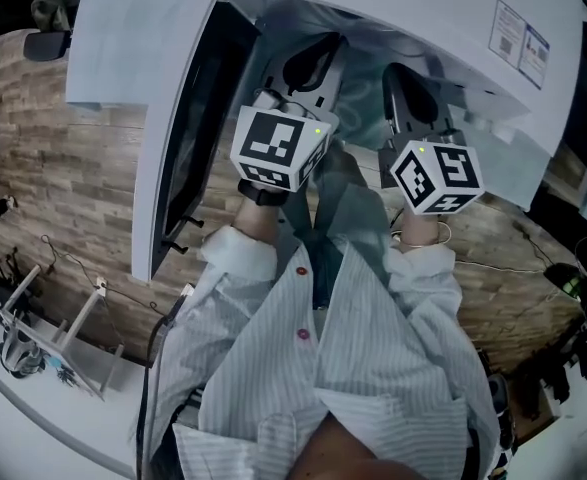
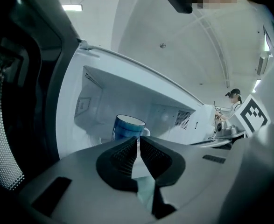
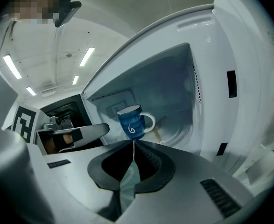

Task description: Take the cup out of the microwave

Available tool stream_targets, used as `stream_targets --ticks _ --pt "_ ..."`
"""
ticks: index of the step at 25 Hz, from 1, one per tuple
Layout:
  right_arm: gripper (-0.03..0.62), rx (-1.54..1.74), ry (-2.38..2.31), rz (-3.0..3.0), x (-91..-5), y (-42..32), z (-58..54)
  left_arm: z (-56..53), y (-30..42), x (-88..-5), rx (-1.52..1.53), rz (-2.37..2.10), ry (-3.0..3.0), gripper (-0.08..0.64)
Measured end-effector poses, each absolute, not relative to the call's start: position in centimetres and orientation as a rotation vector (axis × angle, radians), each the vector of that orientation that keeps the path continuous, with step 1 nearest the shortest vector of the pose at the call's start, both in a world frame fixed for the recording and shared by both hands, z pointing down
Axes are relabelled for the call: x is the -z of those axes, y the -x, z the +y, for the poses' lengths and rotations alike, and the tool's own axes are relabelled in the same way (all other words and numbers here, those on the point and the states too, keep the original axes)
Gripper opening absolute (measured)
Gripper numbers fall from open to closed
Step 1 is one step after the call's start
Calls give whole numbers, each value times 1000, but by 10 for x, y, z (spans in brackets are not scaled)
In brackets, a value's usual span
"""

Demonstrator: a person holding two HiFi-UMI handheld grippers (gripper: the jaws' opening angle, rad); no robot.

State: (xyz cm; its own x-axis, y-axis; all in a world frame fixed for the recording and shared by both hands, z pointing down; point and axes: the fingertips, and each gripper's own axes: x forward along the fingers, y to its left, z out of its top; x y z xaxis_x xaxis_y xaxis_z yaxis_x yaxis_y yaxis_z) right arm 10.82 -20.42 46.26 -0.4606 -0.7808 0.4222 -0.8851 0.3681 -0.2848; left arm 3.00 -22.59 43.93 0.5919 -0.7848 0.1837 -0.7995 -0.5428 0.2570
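Note:
A blue cup [image 2: 127,127] with a white rim stands upright inside the white microwave [image 1: 393,13], whose door [image 1: 188,138] hangs open to the left. In the right gripper view the cup [image 3: 132,122] shows a white swirl, with its handle to the right. My left gripper [image 2: 138,141] is shut and empty, just outside the opening, with the cup beyond its tips. My right gripper [image 3: 133,143] is also shut and empty, pointing at the cup from a short way off. The head view shows both marker cubes [image 1: 278,148] [image 1: 436,176] before the cavity; the cup is hidden there.
The microwave sits on a wood-grain table [image 1: 53,188]. A white rack with tools [image 1: 43,333] stands at the lower left, and cables and dark tools [image 1: 563,348] lie at the right. A person [image 2: 234,101] stands far off in the room.

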Motion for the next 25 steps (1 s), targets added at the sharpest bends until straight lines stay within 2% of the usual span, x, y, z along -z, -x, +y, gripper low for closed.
stream_targets --ticks 3,6,13,25 --pt "34 -718 -1494 -2412 -467 -108 -203 -227 -30 -447 -89 -1304 -2517 14" --pt "35 -729 -1489 -2407 -471 -108 -201 -228 -31 -451 -90 -1306 -2517 51" --pt "34 -743 -1511 -2388 -472 -114 -198 -240 -32 -456 -96 -1324 -2515 169" --pt "34 -779 -1517 -2382 -475 -120 -201 -262 -40 -462 -154 -1335 -2518 332"
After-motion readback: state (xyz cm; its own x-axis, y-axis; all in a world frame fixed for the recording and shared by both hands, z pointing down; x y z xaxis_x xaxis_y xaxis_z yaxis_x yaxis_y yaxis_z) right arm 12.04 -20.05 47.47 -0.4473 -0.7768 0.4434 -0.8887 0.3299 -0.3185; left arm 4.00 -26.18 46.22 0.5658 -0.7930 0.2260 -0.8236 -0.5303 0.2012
